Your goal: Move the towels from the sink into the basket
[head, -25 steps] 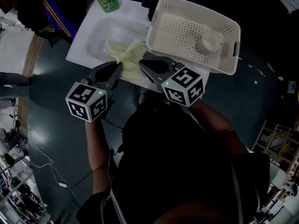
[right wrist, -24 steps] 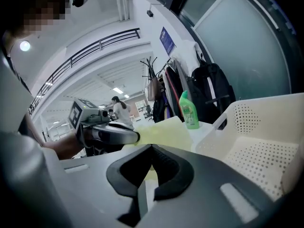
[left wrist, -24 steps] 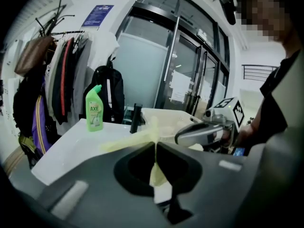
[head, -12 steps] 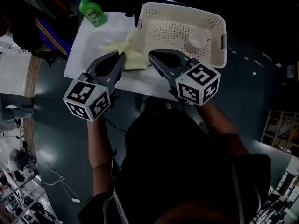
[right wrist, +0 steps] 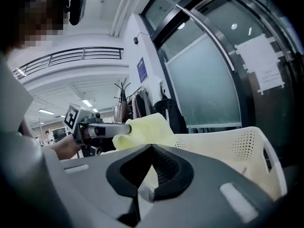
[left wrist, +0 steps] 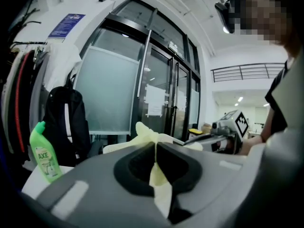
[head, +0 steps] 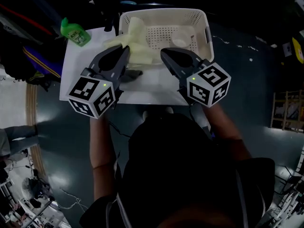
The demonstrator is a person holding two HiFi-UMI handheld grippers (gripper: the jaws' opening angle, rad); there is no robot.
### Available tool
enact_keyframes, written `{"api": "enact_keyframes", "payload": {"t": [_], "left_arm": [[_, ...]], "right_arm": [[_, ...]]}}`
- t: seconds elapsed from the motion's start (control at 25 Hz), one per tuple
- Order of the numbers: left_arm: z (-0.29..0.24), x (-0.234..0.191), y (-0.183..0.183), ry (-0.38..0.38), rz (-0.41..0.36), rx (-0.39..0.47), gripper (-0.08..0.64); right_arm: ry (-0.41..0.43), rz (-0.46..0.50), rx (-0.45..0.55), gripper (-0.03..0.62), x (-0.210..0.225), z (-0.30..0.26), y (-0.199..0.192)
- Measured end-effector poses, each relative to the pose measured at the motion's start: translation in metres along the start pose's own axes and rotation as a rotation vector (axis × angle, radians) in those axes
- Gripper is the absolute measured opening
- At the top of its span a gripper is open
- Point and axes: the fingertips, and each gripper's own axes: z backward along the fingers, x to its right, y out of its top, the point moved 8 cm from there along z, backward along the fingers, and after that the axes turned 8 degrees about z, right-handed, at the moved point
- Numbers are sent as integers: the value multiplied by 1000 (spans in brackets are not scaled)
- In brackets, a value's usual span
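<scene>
A pale yellow towel [head: 137, 49] hangs over the near left rim of the white perforated basket [head: 161, 12], above the white sink [head: 156, 87]. My left gripper [head: 127, 47] is shut on the towel's left part; in the left gripper view the cloth [left wrist: 159, 184] runs down between the closed jaws [left wrist: 156, 144]. My right gripper [head: 163, 52] sits at the towel's right edge with its jaws closed, and pale cloth shows between them [right wrist: 152, 147]. In the right gripper view the towel [right wrist: 142, 129] bunches in front of the basket [right wrist: 228, 141].
A green bottle [head: 75, 32] stands at the sink's far left corner and also shows in the left gripper view [left wrist: 43, 151]. A small white round object [head: 179, 40] lies inside the basket. Dark floor surrounds the sink. Glass doors and hanging coats stand beyond.
Both grippers have risen and moved away from me toward the basket, carrying the towel up out of the sink to the basket's rim.
</scene>
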Motion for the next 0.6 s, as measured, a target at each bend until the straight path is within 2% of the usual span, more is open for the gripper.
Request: {"api": "enact_keyframes", "payload": {"t": [0.24,0.6], "left_arm": [[-45,7,-2,-43,-72,-102,14],[-94,15,-17,-133,-73,-216,14]], "right_arm": [[-82,-27,-9,-6,18,24,-6],[-187,-66,-34,-6,42,49,-18]]}}
